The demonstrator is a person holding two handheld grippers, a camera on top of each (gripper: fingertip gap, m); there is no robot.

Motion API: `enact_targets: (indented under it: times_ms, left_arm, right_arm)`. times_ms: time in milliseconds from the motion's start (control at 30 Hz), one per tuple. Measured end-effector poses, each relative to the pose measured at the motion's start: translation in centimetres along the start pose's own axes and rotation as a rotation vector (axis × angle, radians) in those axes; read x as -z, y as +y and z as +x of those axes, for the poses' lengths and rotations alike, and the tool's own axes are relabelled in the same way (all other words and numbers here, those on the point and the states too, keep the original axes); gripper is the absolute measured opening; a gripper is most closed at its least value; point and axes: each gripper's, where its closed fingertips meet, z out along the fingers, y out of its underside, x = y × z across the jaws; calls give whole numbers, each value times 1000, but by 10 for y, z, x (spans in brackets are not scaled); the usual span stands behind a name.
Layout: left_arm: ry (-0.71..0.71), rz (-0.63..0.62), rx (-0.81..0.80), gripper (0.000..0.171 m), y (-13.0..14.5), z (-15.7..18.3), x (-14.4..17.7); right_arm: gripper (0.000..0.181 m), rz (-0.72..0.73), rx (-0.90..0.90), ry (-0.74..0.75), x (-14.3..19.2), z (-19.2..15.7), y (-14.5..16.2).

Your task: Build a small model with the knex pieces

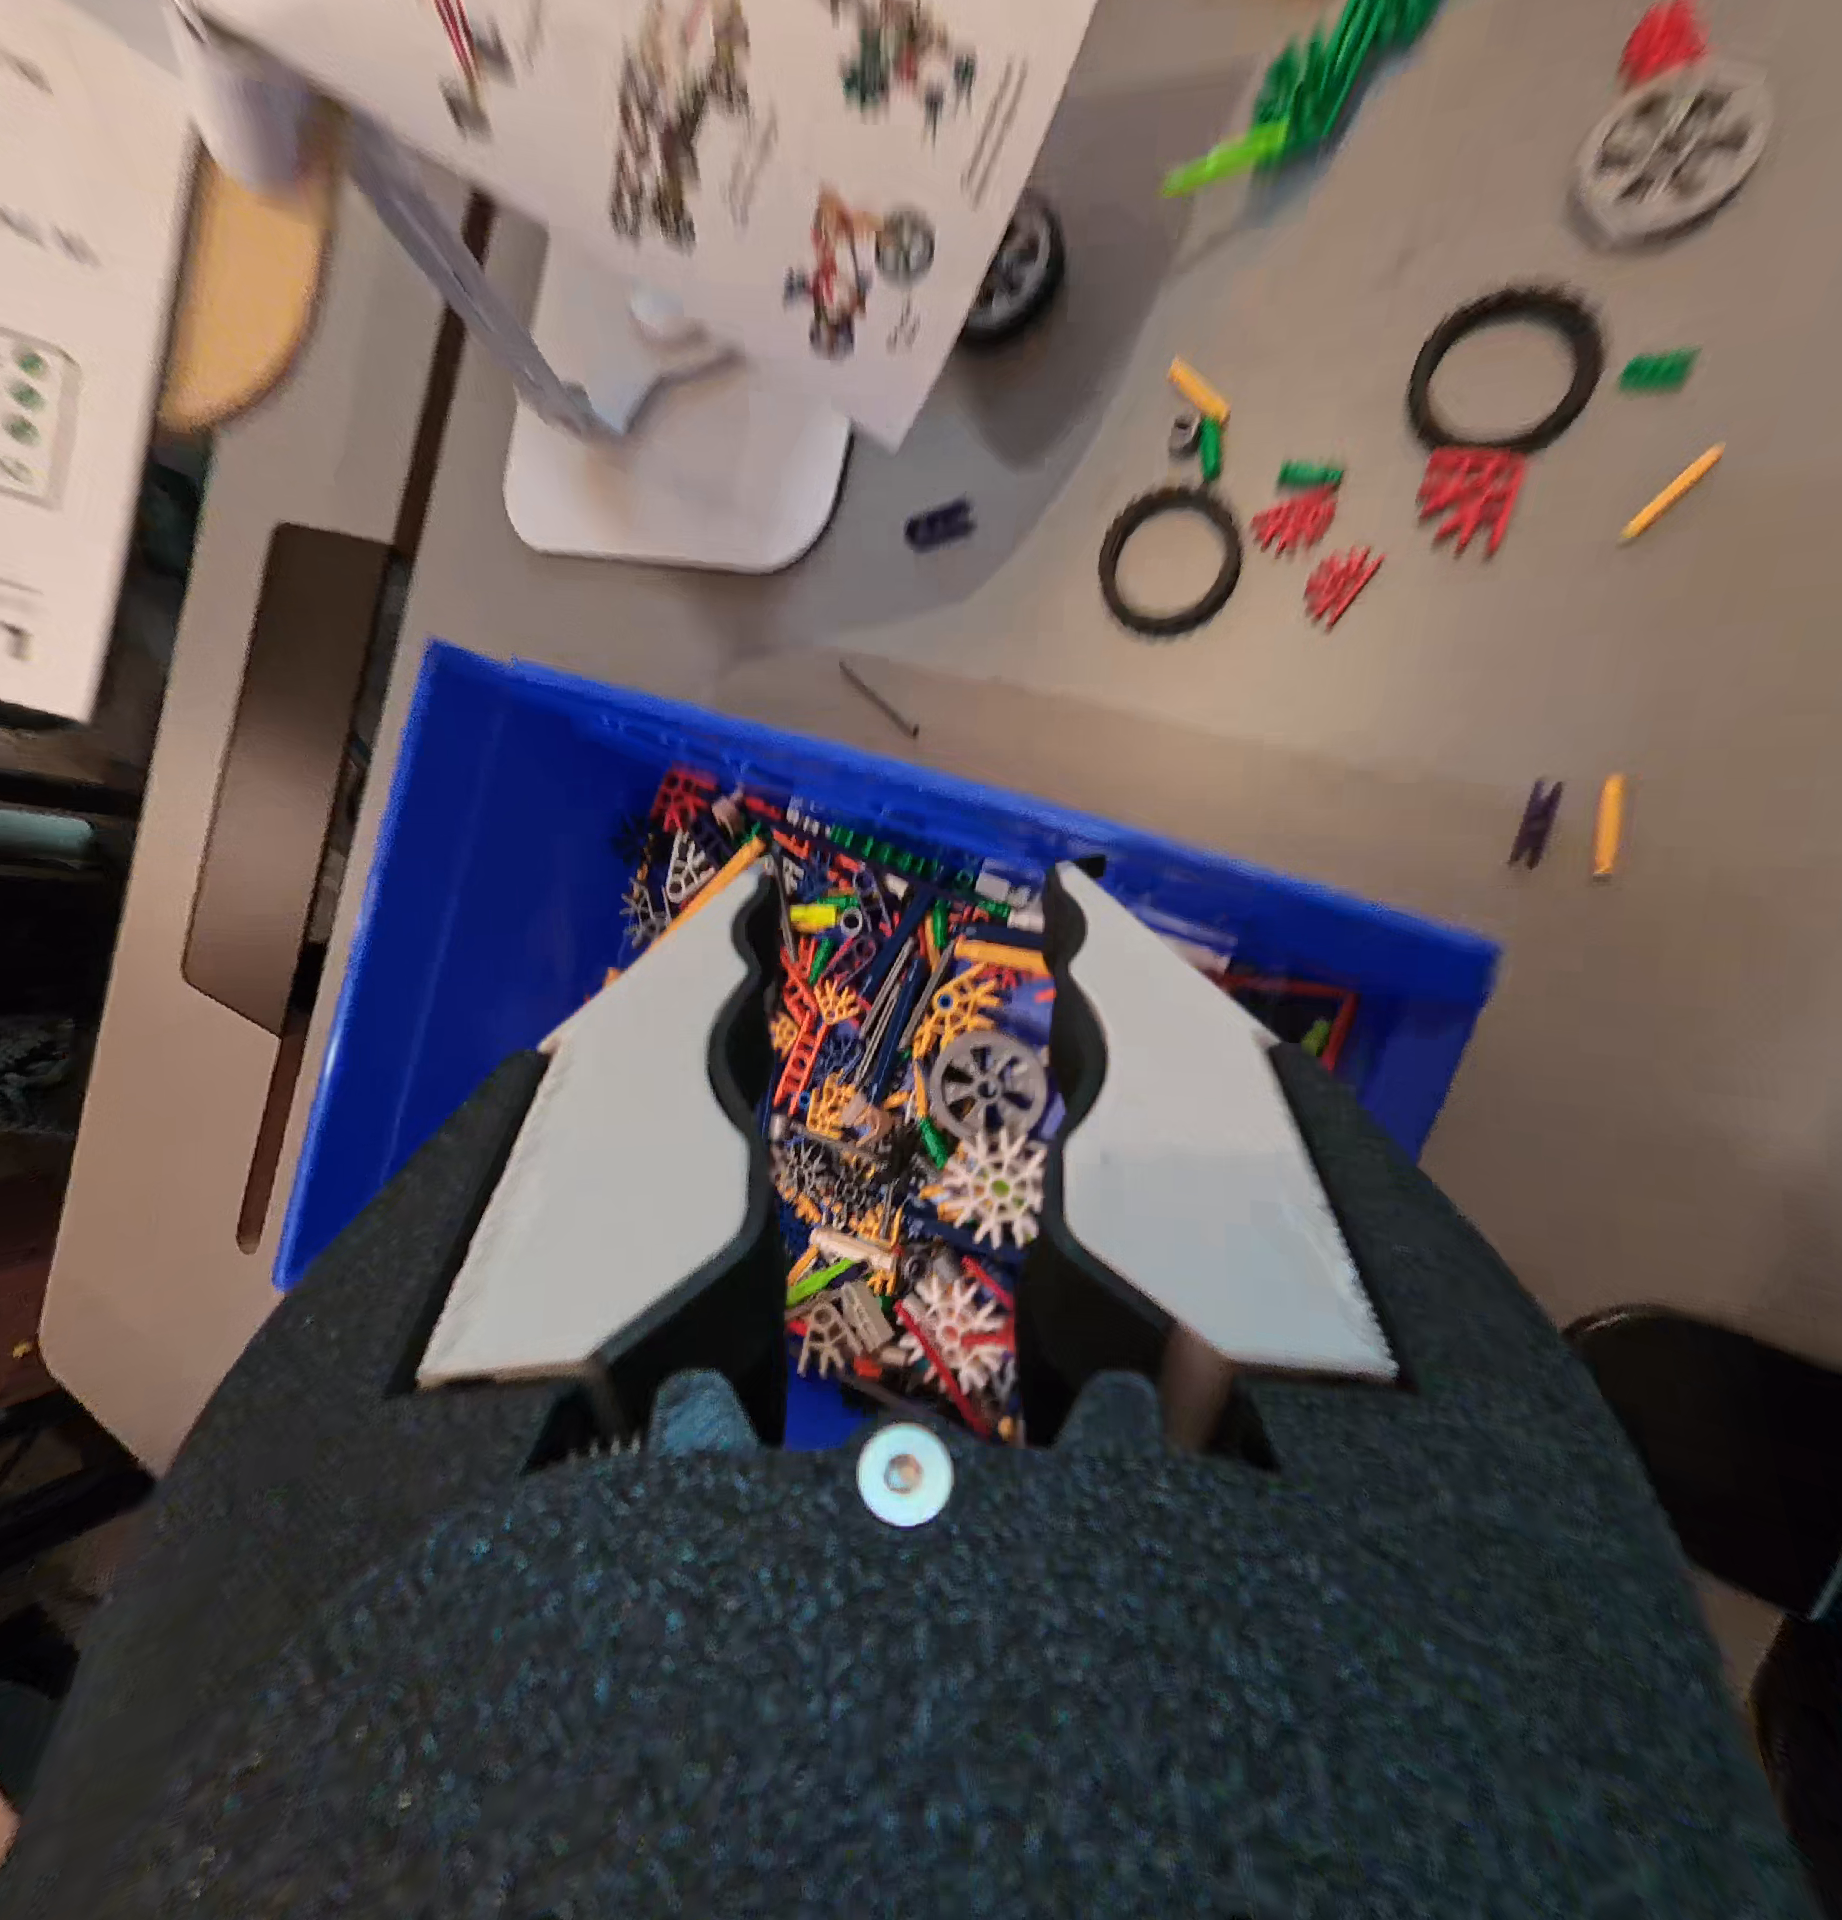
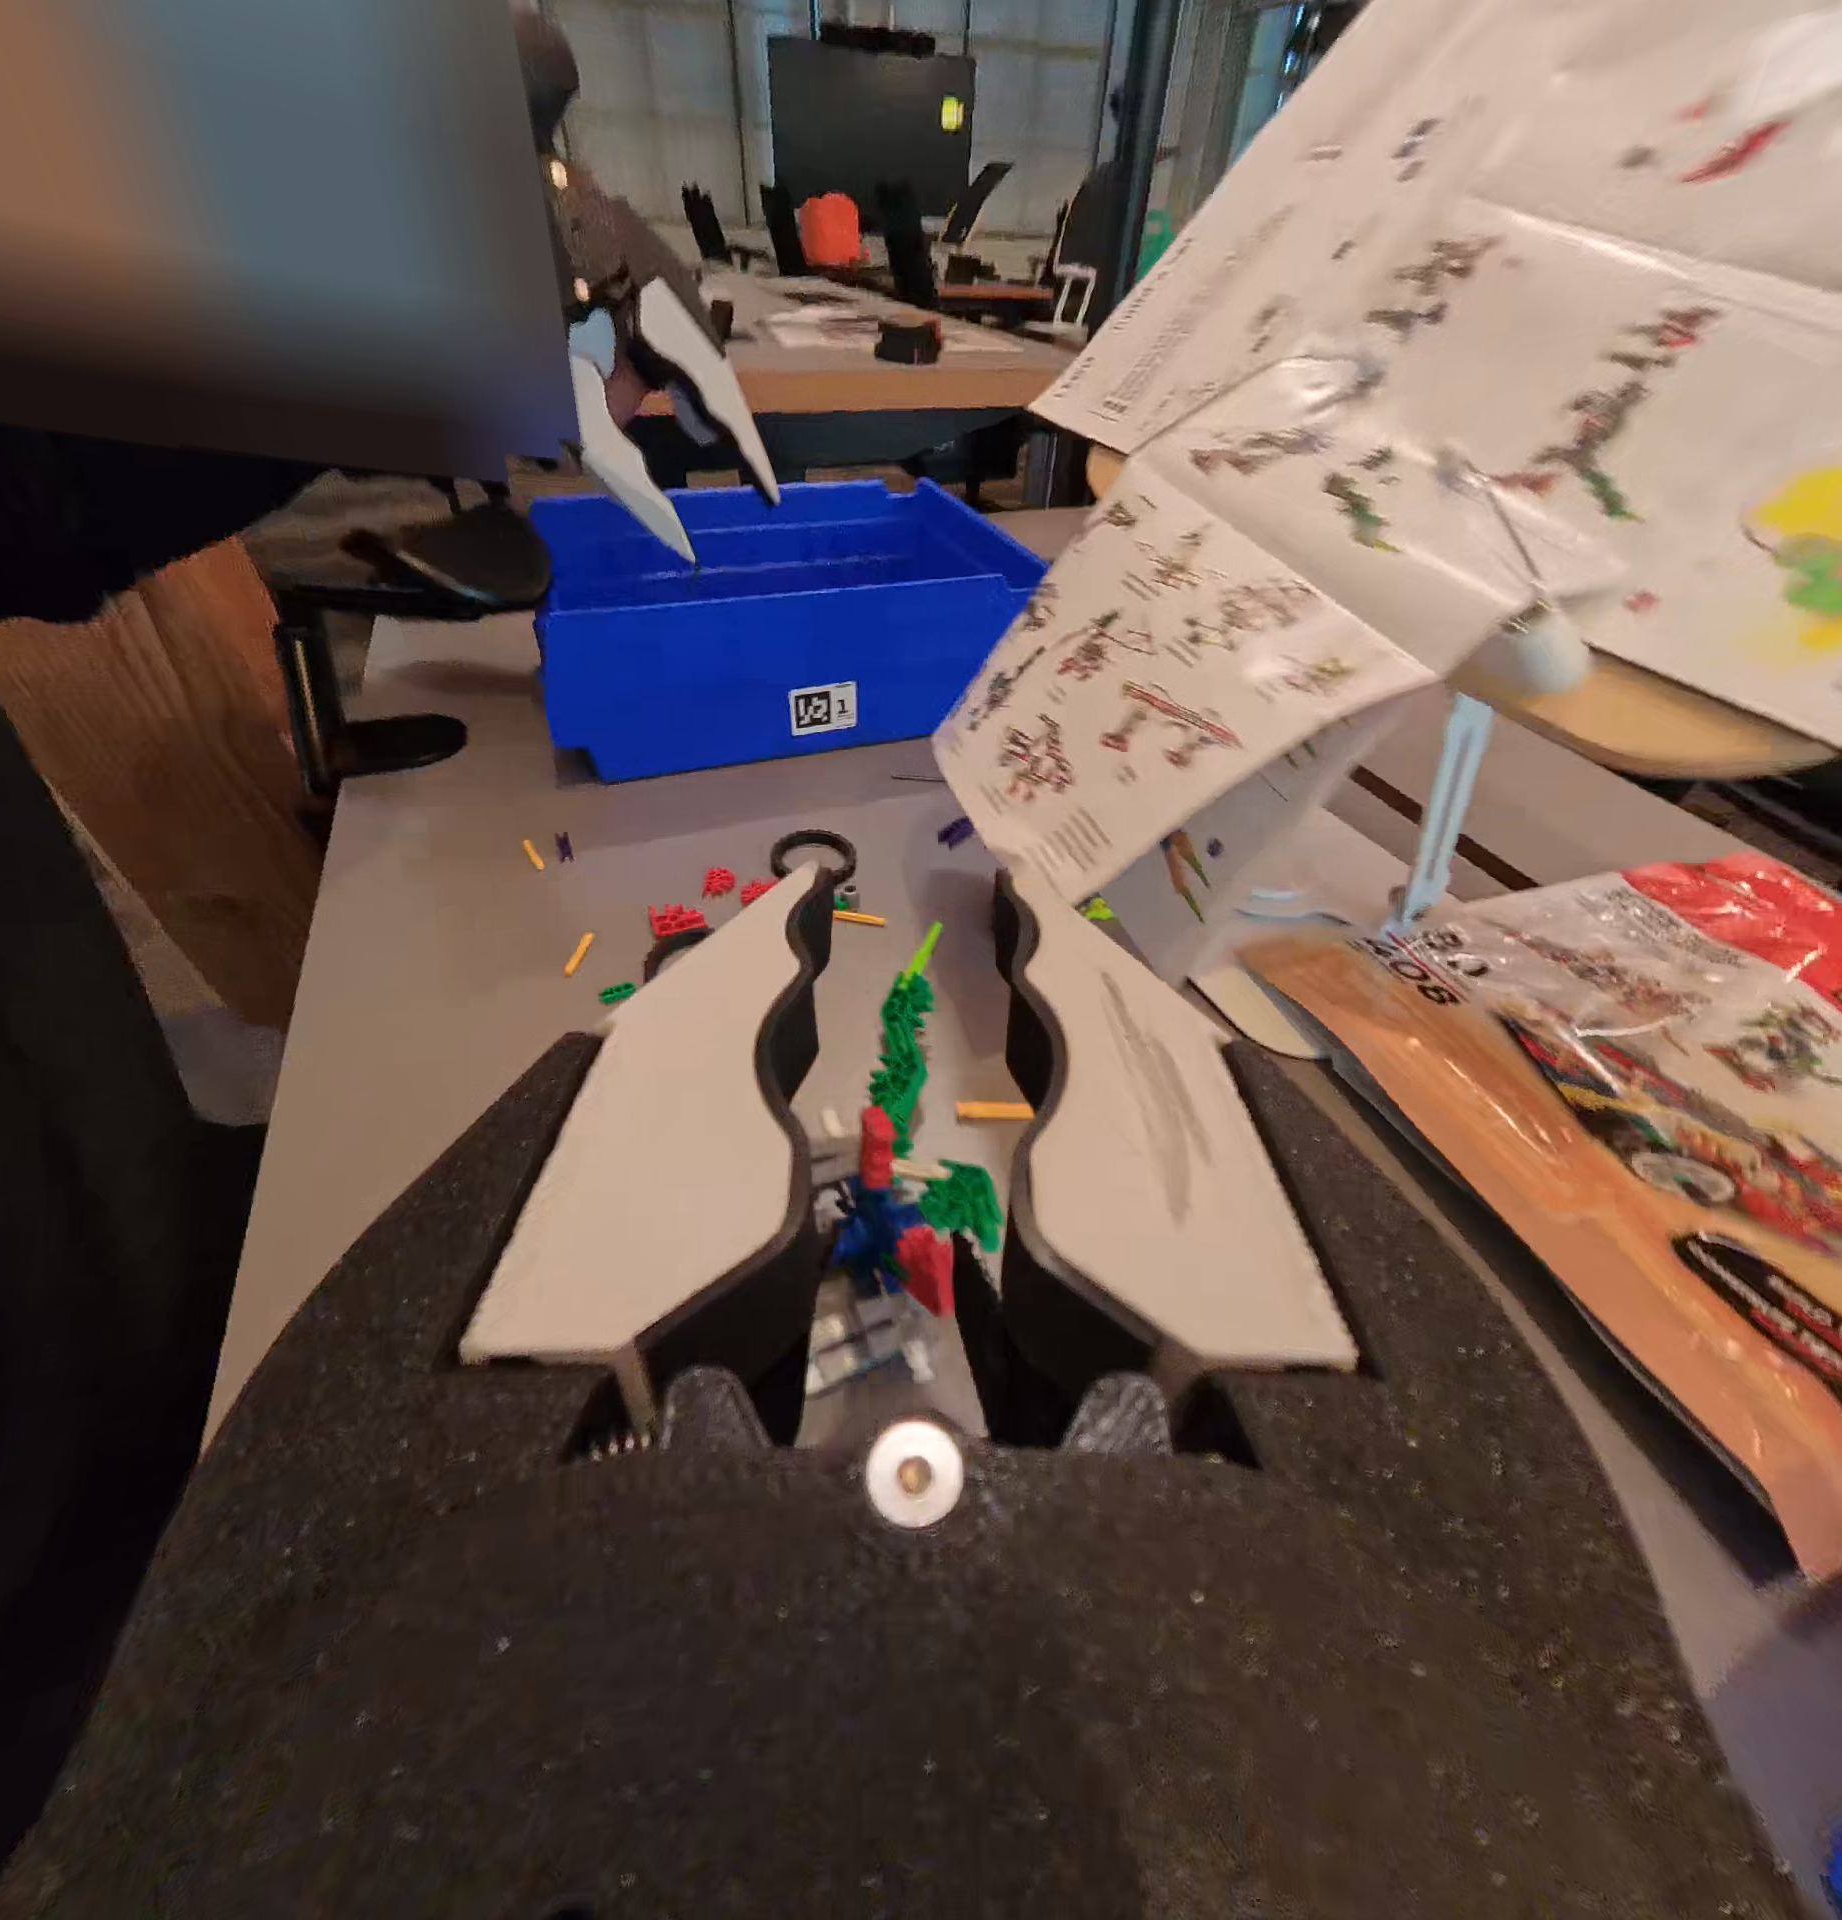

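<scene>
My left gripper [image 1: 904, 878] is open and empty, pointing down into a blue bin [image 1: 481, 914] filled with many small coloured construction-toy rods, connectors and a grey wheel [image 1: 990, 1081]. In the right wrist view that left gripper [image 2: 735, 525] hangs over the blue bin [image 2: 688, 665]. My right gripper [image 2: 912, 883] is open and empty above the grey table [image 2: 429, 987], over a small built piece of green, red and blue parts [image 2: 912, 1174]. Loose red, yellow and green parts and a black tyre ring [image 2: 813, 854] lie just beyond its tips.
A folded instruction sheet [image 2: 1312, 520] hangs on a white stand [image 1: 678, 488] at the table's back. A plastic bag with printed packaging [image 2: 1623, 1143] lies at the right. Black tyre rings [image 1: 1504, 369], a grey wheel [image 1: 1675, 151] and scattered rods lie on the table. One gripper's finger ends stand about 35 cm off the other's. From my left tips it is roughly 12 cm to the grey wheel [image 1: 990, 1081]; from my right, 45 cm.
</scene>
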Motion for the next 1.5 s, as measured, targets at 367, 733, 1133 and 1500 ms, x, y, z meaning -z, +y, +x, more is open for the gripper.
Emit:
enact_targets:
  times_ms: [367,733,1133,1500]
  left_arm:
    - [-104,529,200,49,-100,79,50]
    - [164,877,380,49,-124,139,48]
    - [278,935,445,49,-125,145,38]
    - [329,945,467,51,-127,149,31]
  right_arm:
    - [31,142,-171,-370,-113,-153,-48]
    - [21,219,-447,-643,-130,-175,-40]
    - [22,176,-378,-639,-137,-187,-29]
    - [16,185,-375,-643,-137,-186,-24]
